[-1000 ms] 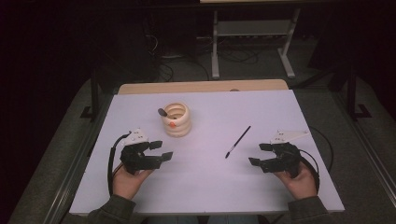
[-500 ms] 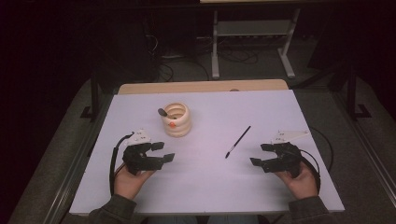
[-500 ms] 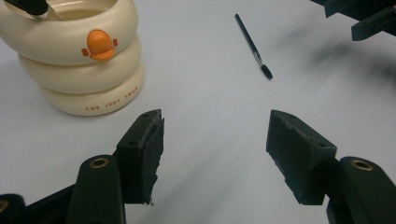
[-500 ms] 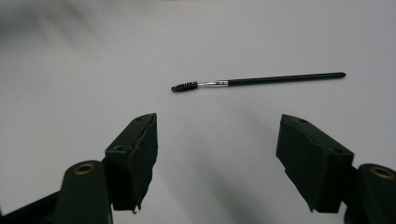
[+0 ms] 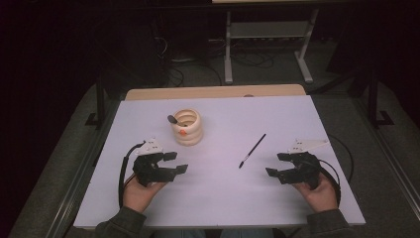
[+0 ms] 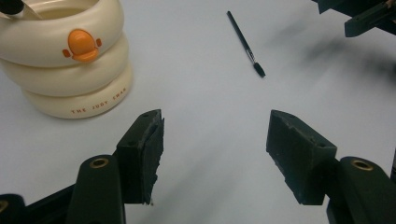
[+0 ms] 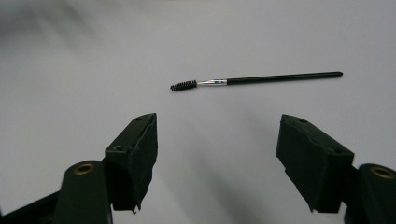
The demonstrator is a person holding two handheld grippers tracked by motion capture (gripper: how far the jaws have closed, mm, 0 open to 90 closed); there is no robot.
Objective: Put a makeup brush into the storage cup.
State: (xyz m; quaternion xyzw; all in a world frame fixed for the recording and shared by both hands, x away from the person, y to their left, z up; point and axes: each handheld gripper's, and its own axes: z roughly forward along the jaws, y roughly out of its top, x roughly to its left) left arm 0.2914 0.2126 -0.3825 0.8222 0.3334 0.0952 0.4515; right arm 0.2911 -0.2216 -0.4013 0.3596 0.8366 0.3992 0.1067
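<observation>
Slippage is the main risk: the thin black spoolie brush (image 5: 252, 150) lies flat on the white bench (image 5: 223, 198) between the empty, wide-open left hand-held gripper (image 5: 176, 162) and right hand-held gripper (image 5: 276, 164), so closing pads could roll it away.

The table (image 5: 297, 114) has a pale lilac-white top with a tan wooden strip along its upper edge. Left of centre in the high view stands a cream ringed holder (image 5: 187, 127) bearing a small orange duck-bill mark and faint reddish lettering near its base. The slim brush (image 5: 252, 150) right of centre is black, with a short silver band before its dark bristled tip. The left hand-held gripper (image 5: 173, 162) and the right hand-held gripper (image 5: 278, 164) are black, each topped by a light grey plate, with brass-coloured rivets on the jaws.
</observation>
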